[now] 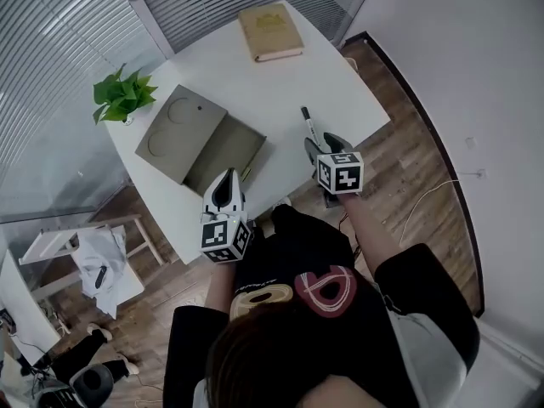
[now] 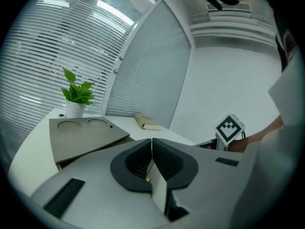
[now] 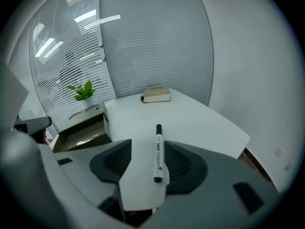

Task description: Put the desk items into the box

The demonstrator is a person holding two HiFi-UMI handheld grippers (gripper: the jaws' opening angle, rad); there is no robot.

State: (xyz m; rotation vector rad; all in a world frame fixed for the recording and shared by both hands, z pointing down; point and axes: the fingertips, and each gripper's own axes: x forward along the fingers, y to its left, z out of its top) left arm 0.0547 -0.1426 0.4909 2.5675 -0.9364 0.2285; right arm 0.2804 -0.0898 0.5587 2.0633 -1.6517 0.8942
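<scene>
The marker (image 3: 158, 152) lies flat on the white worktop (image 1: 280, 92), close to the edge on the person's right and well apart from the open cardboard box (image 1: 223, 149) that sits further left. In the right gripper view it runs straight away from the camera, its dark cap at the far end, so its long axis lines up with the way the right claw (image 3: 150, 149) points. That claw's jaws stand wide apart with the marker's near end between them, and neither pad presses on the barrel.

The right claw is clearly the nearer one (the head view shows it right over the pen's near end). The left claw (image 2: 151, 149) has its jaws together with nothing gripped, and hovers by the near corner of the box.

My reading is that the marker's pick-up is in hand. Because the barrel runs along the claw's line, the jaws would close across its width, which should suit a thin round pen. A book (image 1: 270, 31) also waits at the far side.
</scene>
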